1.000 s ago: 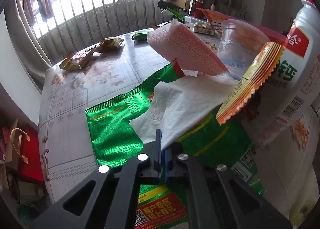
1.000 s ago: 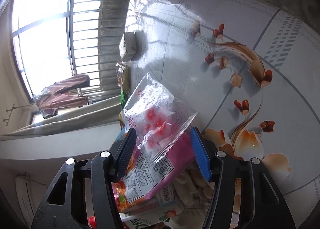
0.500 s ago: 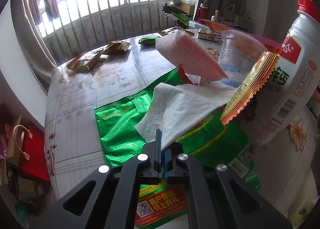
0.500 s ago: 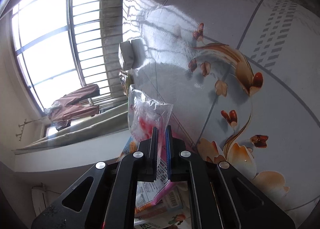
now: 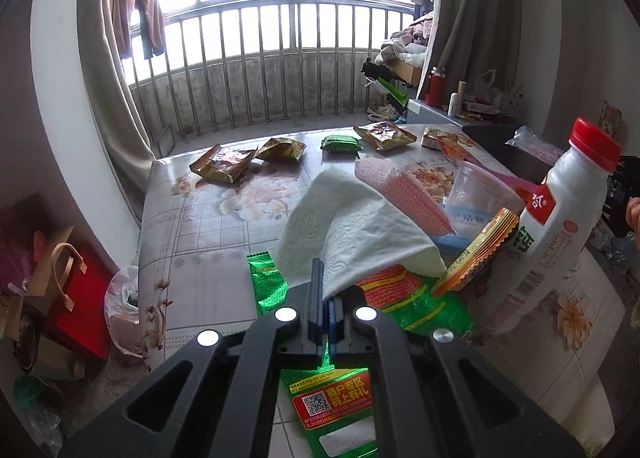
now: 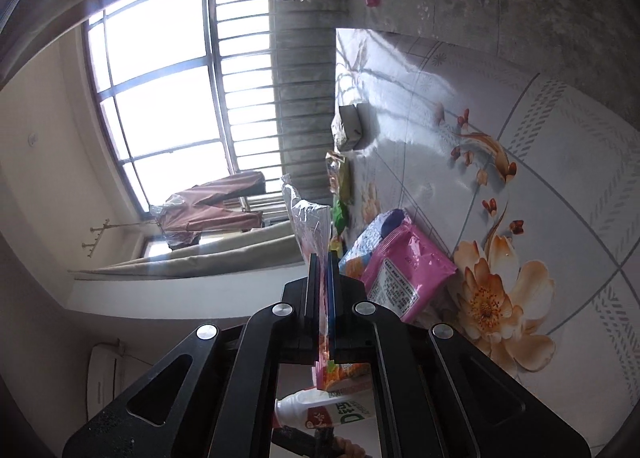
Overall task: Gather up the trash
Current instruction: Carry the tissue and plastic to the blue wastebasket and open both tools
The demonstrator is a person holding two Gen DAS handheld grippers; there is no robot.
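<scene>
My left gripper [image 5: 325, 290] is shut on a white paper napkin [image 5: 352, 234] and holds it above a green wrapper [image 5: 400, 298] on the flowered table [image 5: 208, 242]. Beside it lie a pink ridged wrapper [image 5: 404, 194], a clear plastic cup [image 5: 476, 194], an orange sachet [image 5: 476, 254] and a white bottle with a red cap [image 5: 560, 226]. My right gripper [image 6: 323, 262] is shut on a clear plastic bag with red print [image 6: 308, 222], lifted off the table [image 6: 560, 178]. A pink packet [image 6: 408, 270] lies just below it.
Several snack wrappers lie at the table's far edge: gold ones [image 5: 224, 162], a green one [image 5: 340, 143] and another [image 5: 384, 134]. A red gift bag [image 5: 80, 298] and a plastic bag [image 5: 124, 310] sit on the floor to the left. A balcony railing [image 5: 260, 58] stands behind.
My left gripper has lifted and tilted up with the napkin, away from the table. My right gripper closed on the clear bag and raised it off the pink packet.
</scene>
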